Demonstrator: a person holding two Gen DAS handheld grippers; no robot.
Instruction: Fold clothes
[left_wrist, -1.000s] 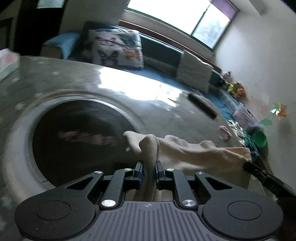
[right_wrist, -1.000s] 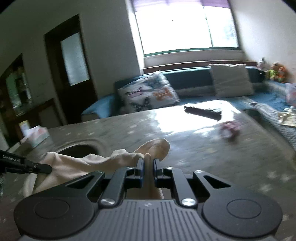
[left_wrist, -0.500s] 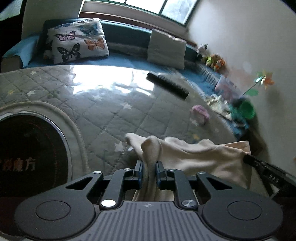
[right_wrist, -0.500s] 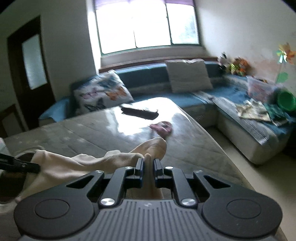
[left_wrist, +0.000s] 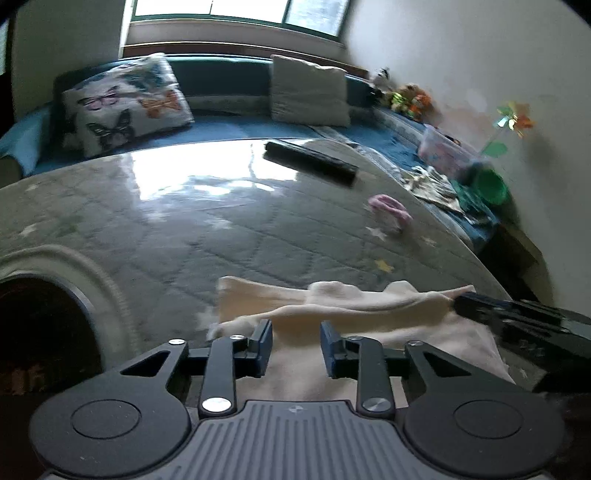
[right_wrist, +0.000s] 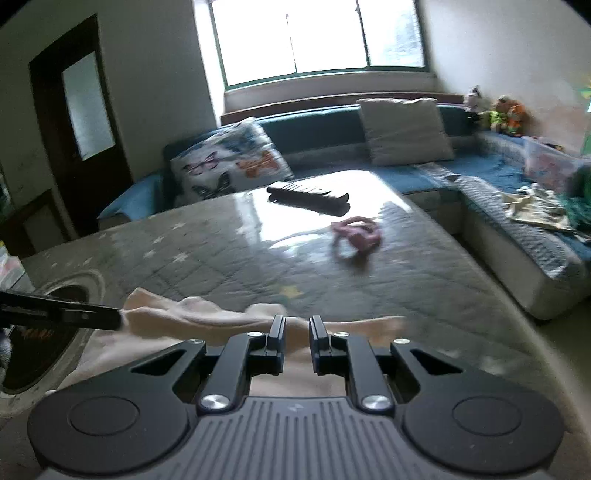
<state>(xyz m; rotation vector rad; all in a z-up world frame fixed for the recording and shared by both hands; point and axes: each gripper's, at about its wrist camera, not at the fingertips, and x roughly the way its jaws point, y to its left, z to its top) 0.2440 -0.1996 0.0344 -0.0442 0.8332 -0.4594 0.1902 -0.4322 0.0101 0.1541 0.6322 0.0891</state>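
Both grippers have let go. The left gripper (left_wrist: 295, 345) now stands with its jaws wide apart and nothing between them, where half a second ago they pinched a bunched edge of the cream garment (left_wrist: 332, 306). The right gripper (right_wrist: 296, 338) has parted less, its jaws a narrow gap apart over the cloth, also clamping nothing. Just ahead of both, the garment has dropped from a raised, stretched span to lie low on the quilted surface (left_wrist: 221, 229), its far edge doubled in a loose ridge. That reads as one fold laid down. Well beyond lie a pink item (right_wrist: 356, 232) and a dark comb-like bar (right_wrist: 308, 199).
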